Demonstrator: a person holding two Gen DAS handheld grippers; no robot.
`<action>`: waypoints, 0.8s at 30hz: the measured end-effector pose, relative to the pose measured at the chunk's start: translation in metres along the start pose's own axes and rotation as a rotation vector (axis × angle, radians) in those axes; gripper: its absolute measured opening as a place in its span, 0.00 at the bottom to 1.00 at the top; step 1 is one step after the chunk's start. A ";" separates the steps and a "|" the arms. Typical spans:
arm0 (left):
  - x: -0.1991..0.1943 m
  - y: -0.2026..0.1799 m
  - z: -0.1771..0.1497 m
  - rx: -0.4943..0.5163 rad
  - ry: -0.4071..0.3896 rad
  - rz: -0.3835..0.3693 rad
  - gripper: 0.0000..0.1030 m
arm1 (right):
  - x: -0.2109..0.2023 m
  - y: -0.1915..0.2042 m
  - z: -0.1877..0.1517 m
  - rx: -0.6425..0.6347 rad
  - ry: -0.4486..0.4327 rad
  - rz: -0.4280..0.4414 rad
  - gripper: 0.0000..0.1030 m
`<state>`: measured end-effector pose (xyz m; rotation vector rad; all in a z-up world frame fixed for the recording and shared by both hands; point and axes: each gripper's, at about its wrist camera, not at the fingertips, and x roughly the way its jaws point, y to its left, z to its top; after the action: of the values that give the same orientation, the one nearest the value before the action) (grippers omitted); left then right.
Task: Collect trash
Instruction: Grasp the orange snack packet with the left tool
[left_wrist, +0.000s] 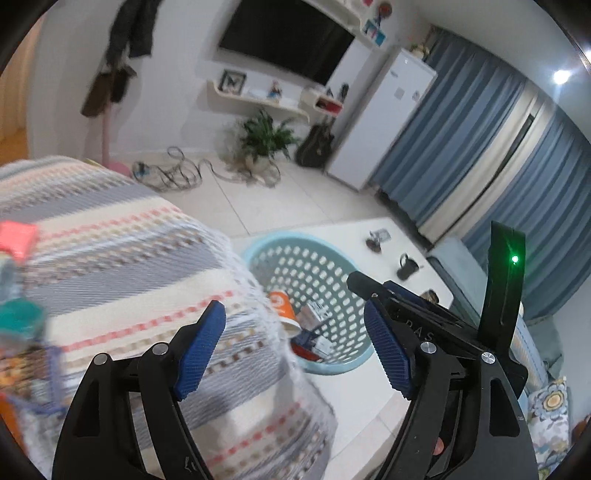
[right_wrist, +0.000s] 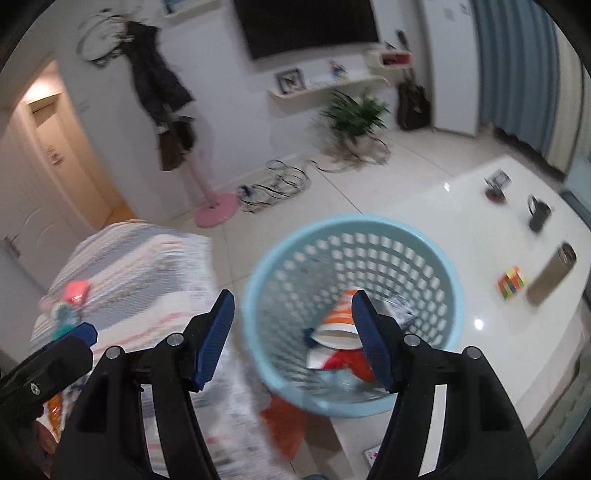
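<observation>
Trash is seen gathered inside a pale blue perforated basket (right_wrist: 351, 295), which is set on a glossy white worktop (right_wrist: 461, 206) at the centre of the right wrist view. An orange-and-white paper cup (right_wrist: 341, 319) is shown lying on its side in the basket, with crumpled wrappers (right_wrist: 400, 308) just beside it at 2 o'clock and red scraps (right_wrist: 338, 363) below it at 6 o'clock.

The right claw (right_wrist: 291, 339) is held above the basket's near rim, its blue pads (right_wrist: 216, 341) spread apart with nothing clamped between them. The left claw (left_wrist: 295, 350) is likewise pictured with pads parted and empty, over the edge of a striped woven blanket (left_wrist: 122, 251); from that camera the basket (left_wrist: 306, 273) is found at 12 o'clock of the claw, the cup (left_wrist: 282, 304) visible inside.

On the worktop, a black mug (right_wrist: 537, 216) is seen at 2 o'clock of the basket, a metal flask (right_wrist: 550, 275) and a coloured puzzle cube (right_wrist: 511, 282) at 3 o'clock. A blurred pink item (right_wrist: 77, 291) is seen on the blanket at 9 o'clock, and an orange scrap (right_wrist: 284, 421) below the basket at 7 o'clock.
</observation>
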<state>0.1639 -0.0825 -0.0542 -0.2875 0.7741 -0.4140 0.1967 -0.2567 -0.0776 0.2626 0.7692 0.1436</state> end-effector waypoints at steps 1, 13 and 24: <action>-0.013 0.004 -0.002 0.005 -0.019 0.014 0.73 | -0.006 0.012 -0.001 -0.021 -0.010 0.024 0.61; -0.152 0.087 -0.047 -0.043 -0.169 0.303 0.73 | -0.045 0.142 -0.052 -0.228 -0.072 0.229 0.50; -0.156 0.161 -0.093 -0.121 -0.003 0.369 0.73 | -0.040 0.217 -0.112 -0.362 0.040 0.325 0.34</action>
<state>0.0380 0.1223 -0.0860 -0.2518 0.8313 -0.0191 0.0825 -0.0378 -0.0661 0.0377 0.7212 0.5901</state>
